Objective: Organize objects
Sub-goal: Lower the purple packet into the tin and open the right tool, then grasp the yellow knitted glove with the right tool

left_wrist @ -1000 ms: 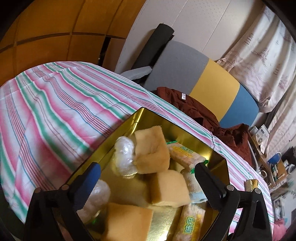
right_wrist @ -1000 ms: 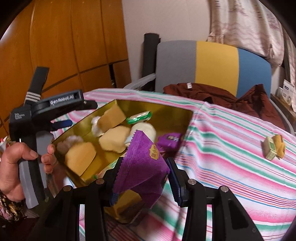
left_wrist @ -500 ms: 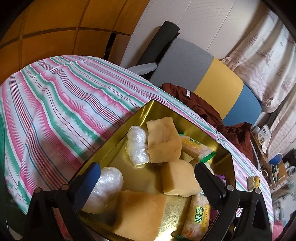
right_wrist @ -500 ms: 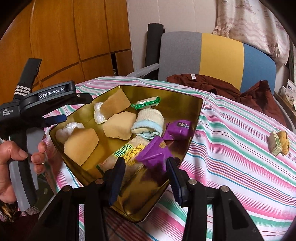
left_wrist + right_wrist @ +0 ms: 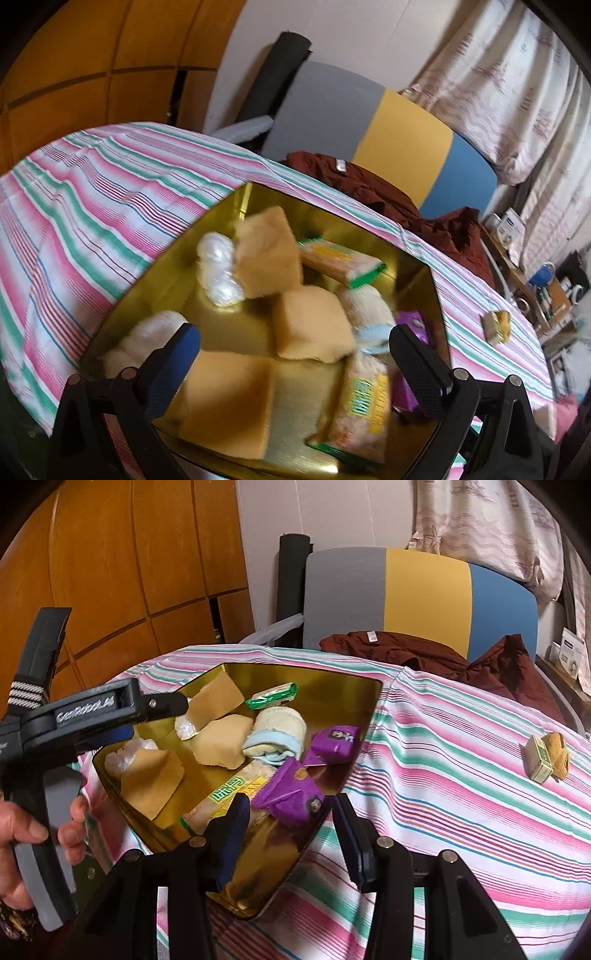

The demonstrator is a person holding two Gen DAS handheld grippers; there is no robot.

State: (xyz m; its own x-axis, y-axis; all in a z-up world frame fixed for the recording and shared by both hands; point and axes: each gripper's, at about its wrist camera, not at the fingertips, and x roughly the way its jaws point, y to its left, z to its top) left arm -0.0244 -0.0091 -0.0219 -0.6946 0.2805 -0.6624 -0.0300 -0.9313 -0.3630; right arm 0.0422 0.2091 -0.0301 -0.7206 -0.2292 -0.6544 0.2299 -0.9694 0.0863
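Fingers on the right gripper (image 5: 290, 805) sit at a narrow gap with nothing pinched. They hang over the near corner of the gold tray (image 5: 266, 878). The nearer purple packet (image 5: 291, 794) lies loose in the tray just ahead of the tips, not touching either pad. My read: it has been dropped off and this gripper is free.

Left gripper (image 5: 293, 334): fingers spread wide and empty, angled down over the tray's left half. Its view is motion-blurred, so fine contact can't be called. A hand (image 5: 22, 830) grips its handle at the left edge of the right view.

Tray sits on the striped table (image 5: 461, 775) and acts as the collection bin, hence the pile-up:
- foam blocks (image 5: 151, 781)
- rolled cloth (image 5: 275, 734)
- snack pack (image 5: 229, 794)
- second purple packet (image 5: 338, 740), against the right wall

Leftover: a small box with a yellow wrapped piece (image 5: 546, 757), alone on the cloth. It's well right of the tray and far from both sets of fingers, though nearer the right. Probably the next pick. The right fingers would need to open wider first.
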